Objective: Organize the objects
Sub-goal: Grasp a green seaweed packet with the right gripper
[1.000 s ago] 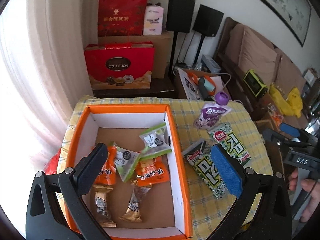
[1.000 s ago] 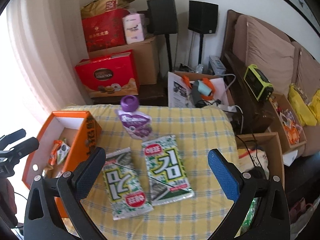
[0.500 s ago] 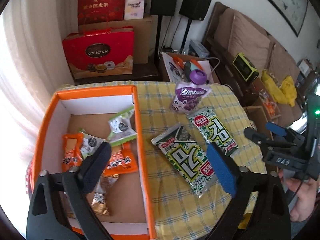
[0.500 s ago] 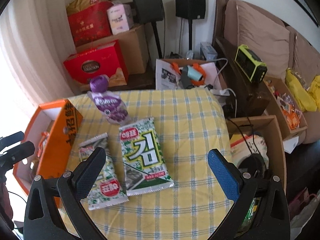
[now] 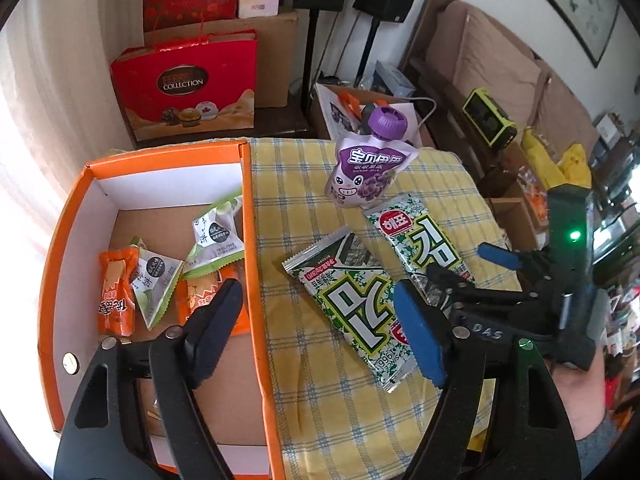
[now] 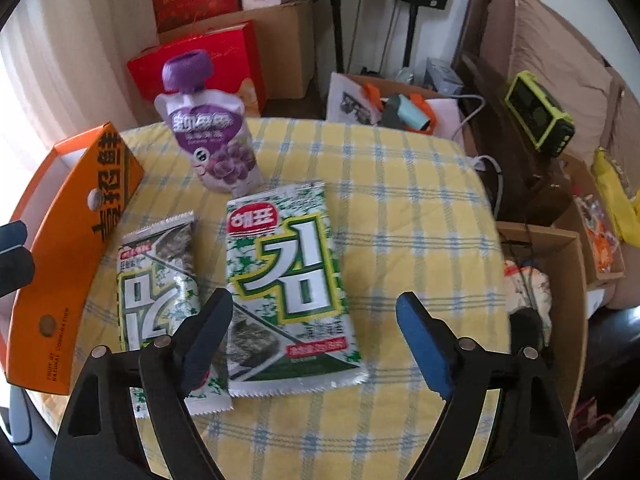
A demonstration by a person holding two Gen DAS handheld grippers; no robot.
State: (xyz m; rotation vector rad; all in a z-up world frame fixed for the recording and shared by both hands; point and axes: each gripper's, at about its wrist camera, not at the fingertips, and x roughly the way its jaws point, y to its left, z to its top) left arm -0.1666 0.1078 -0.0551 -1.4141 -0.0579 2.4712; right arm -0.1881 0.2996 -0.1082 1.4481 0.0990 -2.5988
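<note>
The right tongs (image 6: 314, 334) gape wide above two seaweed packets: the larger packet (image 6: 286, 280) and, just left of it, the smaller packet (image 6: 160, 280), on the yellow checked worktop (image 6: 400, 220). Farther off stands a purple pouch (image 6: 212, 140), somewhat blurred. An orange box (image 6: 76, 248) sits far left.

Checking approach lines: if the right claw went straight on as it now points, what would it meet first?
Most likely the larger seaweed packet, lying flat on the checked tablecloth between the open right claw fingers; depth is uncertain.
</note>
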